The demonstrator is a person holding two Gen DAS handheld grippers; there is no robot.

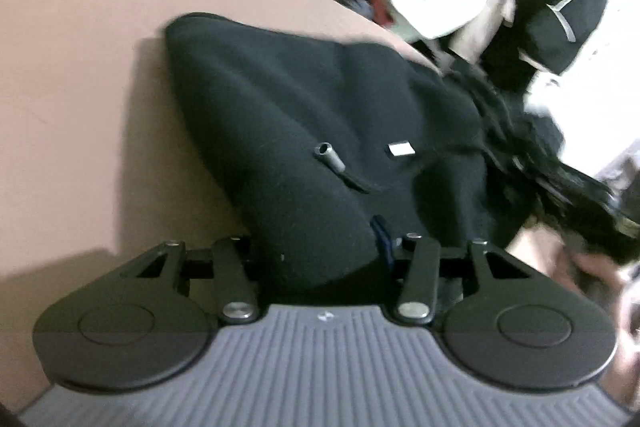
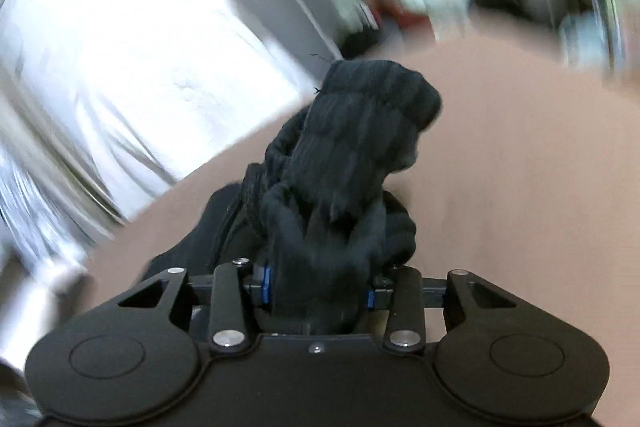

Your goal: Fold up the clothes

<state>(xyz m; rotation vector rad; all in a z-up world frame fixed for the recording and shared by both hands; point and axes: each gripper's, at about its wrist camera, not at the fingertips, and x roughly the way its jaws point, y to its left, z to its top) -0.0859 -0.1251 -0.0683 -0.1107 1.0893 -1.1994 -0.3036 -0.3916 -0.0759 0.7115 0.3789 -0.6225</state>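
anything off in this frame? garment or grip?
Nothing damaged. The black garment is bunched rather than flat on the brown surface, part trailing over its edge. The right gripper clamps a thick twisted wad of it, and the left gripper also holds fabric. A drawstring tip lies loose on top.

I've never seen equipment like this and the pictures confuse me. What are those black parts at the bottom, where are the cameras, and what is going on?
Each picture comes from a camera mounted on a hand-held grasping tool, looking forward along its two fingers. A person holds one tool in each hand. The left tool is closed on a black garment lying on a pinkish-brown surface; a metal-tipped drawstring shows on it. The right tool grips bunched black cloth, probably the same garment. The background is blurred, likely from motion.
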